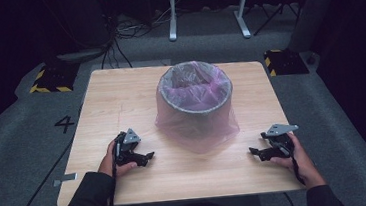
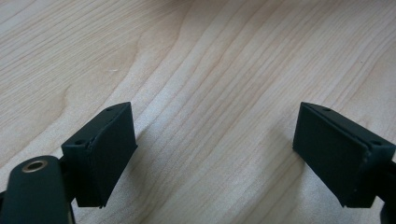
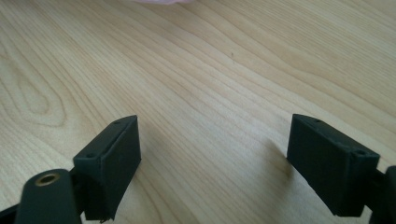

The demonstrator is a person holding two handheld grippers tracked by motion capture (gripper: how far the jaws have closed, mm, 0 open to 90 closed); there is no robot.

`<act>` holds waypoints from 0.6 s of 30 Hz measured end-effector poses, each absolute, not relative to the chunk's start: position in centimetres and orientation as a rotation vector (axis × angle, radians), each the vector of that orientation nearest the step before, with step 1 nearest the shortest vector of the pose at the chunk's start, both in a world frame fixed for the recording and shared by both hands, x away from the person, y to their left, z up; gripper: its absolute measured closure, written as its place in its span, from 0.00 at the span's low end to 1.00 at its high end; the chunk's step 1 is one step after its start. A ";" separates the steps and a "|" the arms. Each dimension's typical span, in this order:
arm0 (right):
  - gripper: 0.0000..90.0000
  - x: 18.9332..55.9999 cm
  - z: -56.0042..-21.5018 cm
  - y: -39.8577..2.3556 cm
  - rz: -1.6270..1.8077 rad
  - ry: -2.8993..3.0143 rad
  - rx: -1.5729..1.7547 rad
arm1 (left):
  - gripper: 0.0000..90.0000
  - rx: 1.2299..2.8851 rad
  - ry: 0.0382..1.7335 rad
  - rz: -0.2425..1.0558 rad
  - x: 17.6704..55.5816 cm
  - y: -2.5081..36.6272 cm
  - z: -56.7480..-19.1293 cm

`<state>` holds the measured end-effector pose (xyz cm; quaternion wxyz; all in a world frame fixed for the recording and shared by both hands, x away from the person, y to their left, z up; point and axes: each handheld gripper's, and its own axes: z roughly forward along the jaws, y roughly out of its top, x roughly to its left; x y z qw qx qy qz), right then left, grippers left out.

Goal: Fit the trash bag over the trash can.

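Resting low over the table (image 1: 120, 101) near its front edge, left gripper (image 1: 146, 159) toward the front-left corner, right gripper (image 1: 255, 153) toward the front-right. Both standing wide open, gripping nothing, bare wood showing between the jaws. Sitting between them but further back, around the table's middle: a grey bin (image 1: 196, 99) lined with a pink bag (image 1: 198, 131) draping over its rim and sides.

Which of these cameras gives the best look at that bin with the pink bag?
The high view: the whole bin stands mid-table there, its pink bag draped over the rim and down the sides. The right gripper view catches a pink sliver at its top edge; the left gripper view shows wood.
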<state>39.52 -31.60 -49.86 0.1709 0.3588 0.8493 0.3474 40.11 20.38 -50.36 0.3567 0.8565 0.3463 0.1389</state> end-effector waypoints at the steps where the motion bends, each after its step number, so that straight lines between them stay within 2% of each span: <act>1: 0.19 39.4 -49.9 -31.7 0.985 2.406 1.024 | 0.15 2.211 0.895 0.360 40.1 20.4 -50.4; 18: 0.18 39.0 -50.3 -32.6 1.033 2.362 1.085 | 0.14 2.213 0.893 0.361 40.2 20.3 -50.4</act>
